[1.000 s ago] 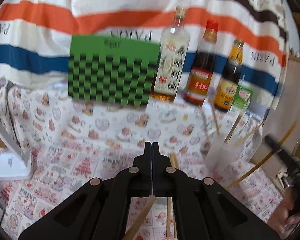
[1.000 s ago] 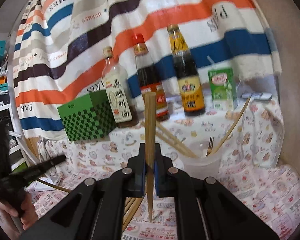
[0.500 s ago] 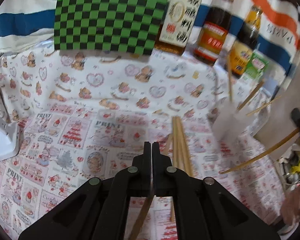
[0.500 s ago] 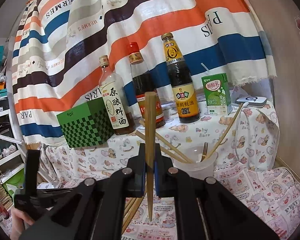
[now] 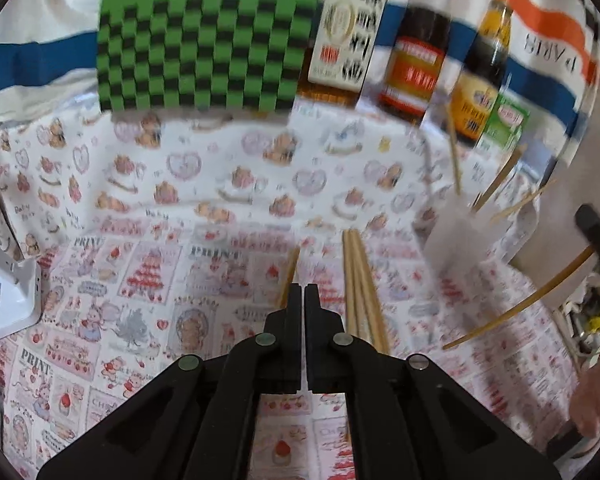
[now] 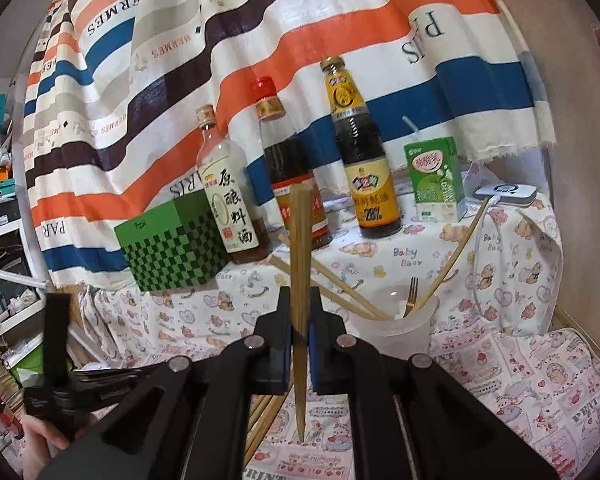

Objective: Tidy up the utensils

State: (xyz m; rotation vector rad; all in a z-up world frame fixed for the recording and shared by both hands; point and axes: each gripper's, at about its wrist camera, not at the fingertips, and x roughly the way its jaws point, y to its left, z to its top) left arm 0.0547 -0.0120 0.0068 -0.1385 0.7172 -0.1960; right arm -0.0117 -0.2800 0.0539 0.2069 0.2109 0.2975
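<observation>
My right gripper (image 6: pixel 300 292) is shut on one wooden chopstick (image 6: pixel 300 248), which stands upright between the pads. Just right of it sits a translucent cup (image 6: pixel 392 324) holding a fork (image 6: pixel 411 292) and several chopsticks. More loose chopsticks (image 5: pixel 360 280) lie on the printed cloth, just right of my left gripper (image 5: pixel 303 289). That gripper is shut, with nothing seen between its fingers, and points down at the cloth. A single chopstick (image 5: pixel 290 274) runs under its tips. The cup (image 5: pixel 460 236) appears blurred at the right of the left wrist view.
A green checkered box (image 6: pixel 172 248), three sauce bottles (image 6: pixel 292 176) and a green drink carton (image 6: pixel 434 180) line the back in front of a striped curtain. A white stand (image 5: pixel 8 296) sits at the left. A white device (image 6: pixel 506 192) with a cable lies far right.
My left gripper has tipped downward and sunk toward the cloth, so the loose chopsticks now lie right at its tips. The right gripper and its chopstick have stayed put.
</observation>
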